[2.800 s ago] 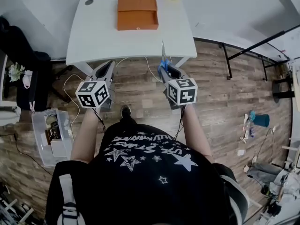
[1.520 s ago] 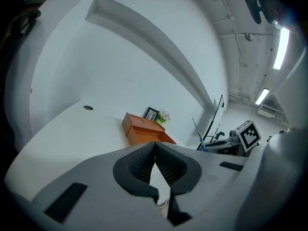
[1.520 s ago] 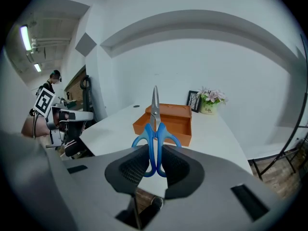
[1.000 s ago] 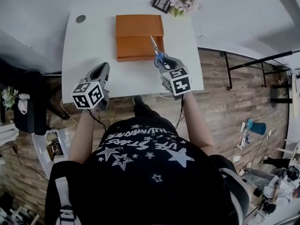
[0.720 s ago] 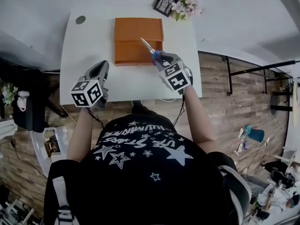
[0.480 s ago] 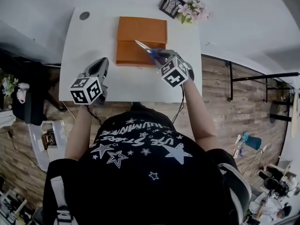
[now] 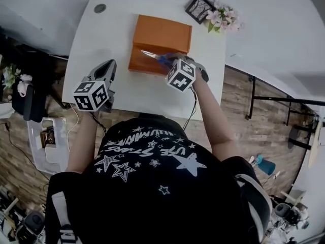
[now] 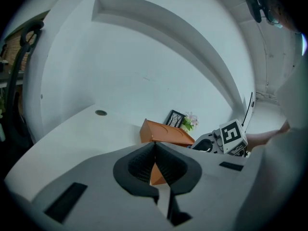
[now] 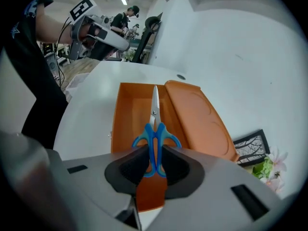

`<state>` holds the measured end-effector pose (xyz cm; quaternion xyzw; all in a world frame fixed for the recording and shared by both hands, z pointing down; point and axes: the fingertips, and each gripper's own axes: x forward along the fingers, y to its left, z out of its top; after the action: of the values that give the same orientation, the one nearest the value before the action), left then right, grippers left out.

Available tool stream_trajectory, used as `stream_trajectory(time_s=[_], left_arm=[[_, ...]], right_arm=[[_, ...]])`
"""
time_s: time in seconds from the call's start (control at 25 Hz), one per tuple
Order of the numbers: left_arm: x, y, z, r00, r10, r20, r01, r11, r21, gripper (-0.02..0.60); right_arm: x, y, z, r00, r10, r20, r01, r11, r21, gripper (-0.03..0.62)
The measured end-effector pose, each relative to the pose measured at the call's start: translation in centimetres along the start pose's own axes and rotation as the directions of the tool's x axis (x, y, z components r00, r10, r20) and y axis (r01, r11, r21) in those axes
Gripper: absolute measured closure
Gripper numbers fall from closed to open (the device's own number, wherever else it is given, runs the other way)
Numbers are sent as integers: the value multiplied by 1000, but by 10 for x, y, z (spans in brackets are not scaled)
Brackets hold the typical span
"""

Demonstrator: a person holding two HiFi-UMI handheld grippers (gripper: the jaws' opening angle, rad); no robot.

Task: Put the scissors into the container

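Note:
My right gripper (image 9: 154, 160) is shut on the blue handles of the scissors (image 9: 155, 128). Their steel blades point away from it, over the open tray of the orange container (image 9: 131, 113). The container's lid (image 9: 197, 121) lies flat beside the tray. In the head view the scissors (image 7: 154, 57) hang above the container's (image 7: 161, 33) near half, blades pointing left, held by the right gripper (image 7: 170, 62). My left gripper (image 7: 105, 69) hovers over the white table's near left part, well apart from the container. Its jaws (image 8: 155, 153) are shut with nothing in them.
The white table (image 7: 104, 39) carries a framed picture (image 7: 199, 7) and pink flowers (image 7: 223, 18) at its far right corner, and a round cable hole (image 7: 100, 7) at far left. A clear plastic bin (image 7: 48, 144) stands on the wooden floor at left.
The person has stepped up to the table. My right gripper carried the scissors forward and swung them left, so the blades now lie over the open tray. The left gripper stayed shut.

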<state>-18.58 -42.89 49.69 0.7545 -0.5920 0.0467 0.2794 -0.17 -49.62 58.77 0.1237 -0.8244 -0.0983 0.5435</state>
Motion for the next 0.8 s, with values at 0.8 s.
stream_trajectory(time_s=[0.8], left_arm=[[17,29,-9,998,53,-22,-54,998,-43,563]], right_arm=[[48,-1,-3,974,93,-207,-110,991,-73,493]])
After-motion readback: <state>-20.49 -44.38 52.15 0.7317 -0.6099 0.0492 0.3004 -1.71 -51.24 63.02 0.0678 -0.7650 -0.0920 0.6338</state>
